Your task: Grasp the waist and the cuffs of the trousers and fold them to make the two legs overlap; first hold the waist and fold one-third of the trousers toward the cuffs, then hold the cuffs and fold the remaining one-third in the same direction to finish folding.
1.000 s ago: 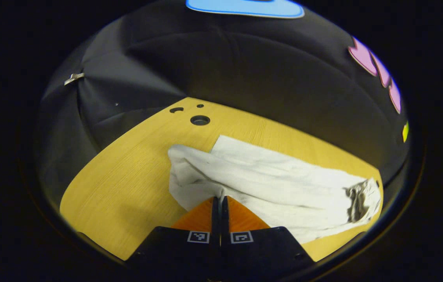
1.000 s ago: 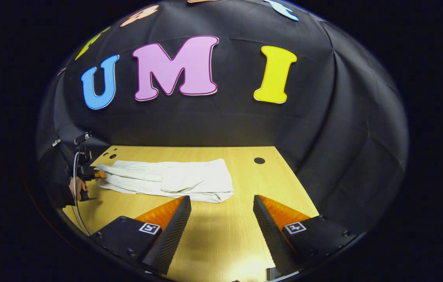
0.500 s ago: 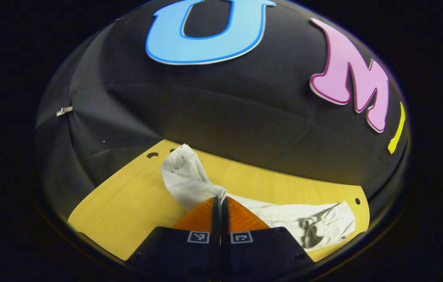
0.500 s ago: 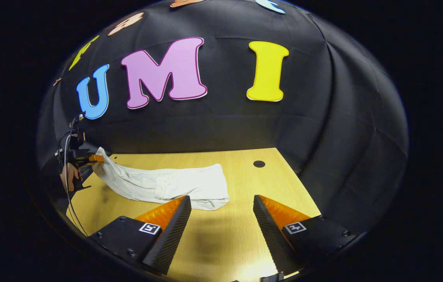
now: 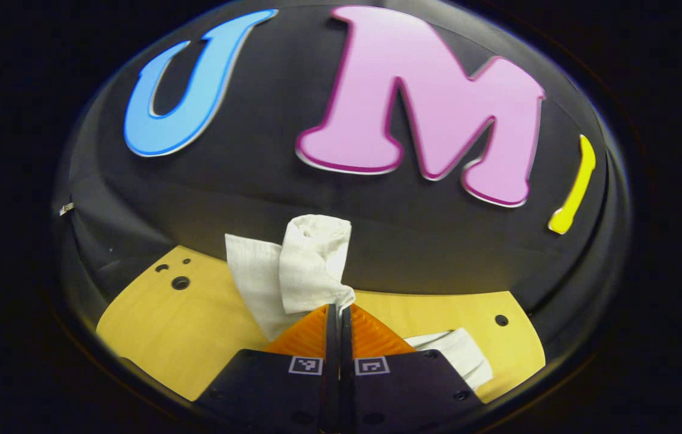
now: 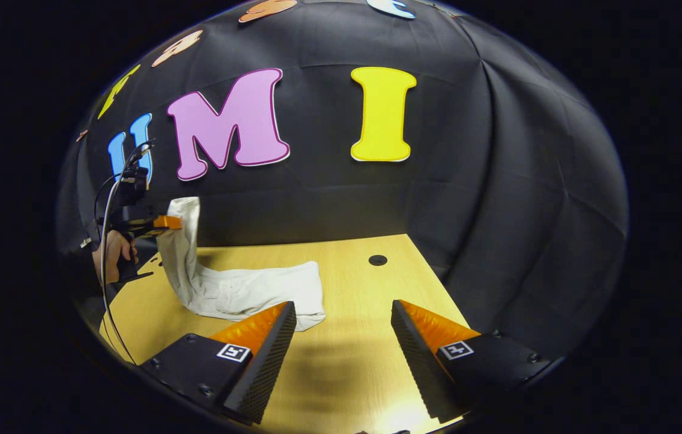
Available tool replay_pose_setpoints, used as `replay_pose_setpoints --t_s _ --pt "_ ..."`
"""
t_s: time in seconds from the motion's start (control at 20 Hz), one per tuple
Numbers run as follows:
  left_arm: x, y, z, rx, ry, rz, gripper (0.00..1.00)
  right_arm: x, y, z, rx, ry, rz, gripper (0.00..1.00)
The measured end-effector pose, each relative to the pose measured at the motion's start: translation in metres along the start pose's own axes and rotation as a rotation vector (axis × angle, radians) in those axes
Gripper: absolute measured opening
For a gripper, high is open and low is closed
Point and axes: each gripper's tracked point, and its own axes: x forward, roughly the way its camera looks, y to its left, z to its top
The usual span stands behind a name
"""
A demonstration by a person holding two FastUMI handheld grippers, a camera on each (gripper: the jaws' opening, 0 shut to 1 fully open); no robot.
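Note:
White trousers (image 6: 238, 289) lie on the wooden table (image 6: 347, 289), with one end raised. My left gripper (image 5: 339, 308) is shut on that raised end (image 5: 310, 265), which bunches above its fingers. In the right gripper view the left gripper (image 6: 163, 222) holds the cloth high at the table's left, a hand (image 6: 113, 253) behind it, and the fabric hangs steeply down to the flat part. The other end of the trousers (image 5: 458, 352) rests on the table. My right gripper (image 6: 341, 307) hovers open over bare table, its left finger (image 6: 268, 337) just in front of the trousers' near edge.
Black cloth walls surround the table on the back and right. A round hole (image 6: 377, 260) sits in the table near its far right; more small holes (image 5: 180, 282) lie near the far left corner. A cable (image 6: 105, 253) hangs from the left gripper.
My left gripper has lifted its end of the trousers from the table high into the air and moved it toward the right. The flat part has grown shorter. My right gripper stayed open.

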Motion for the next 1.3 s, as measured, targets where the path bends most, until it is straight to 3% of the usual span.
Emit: replay_pose_setpoints --t_s 0.4,0.5,0.85,1.0,1.2,1.25,1.3 --pt "0.011 -0.142 -0.04 0.06 0.063 -0.15 0.05 -0.017 -0.018 -0.007 -0.002 -0.008 0.024 0.98" --pt "0.014 -0.166 -0.052 0.071 0.077 -0.168 0.02 -0.024 -0.022 -0.014 0.009 -0.001 0.028 0.98" --pt "0.013 -0.207 -0.108 0.162 0.161 -0.177 0.08 -0.042 -0.042 -0.026 0.077 0.015 0.001 0.98" --pt "0.004 -0.214 -0.125 0.174 0.177 -0.212 0.18 -0.051 -0.042 -0.031 0.081 0.02 -0.01 0.99" --pt "-0.022 -0.21 -0.134 0.142 0.181 -0.275 0.57 -0.061 -0.027 -0.032 0.061 0.018 0.003 0.99" --pt "-0.032 -0.205 -0.134 0.14 0.174 -0.284 0.73 -0.065 -0.023 -0.03 0.054 0.01 0.006 0.99" --pt "-0.042 -0.197 -0.134 0.14 0.164 -0.285 0.72 -0.067 -0.019 -0.029 0.047 0.002 0.008 0.99"
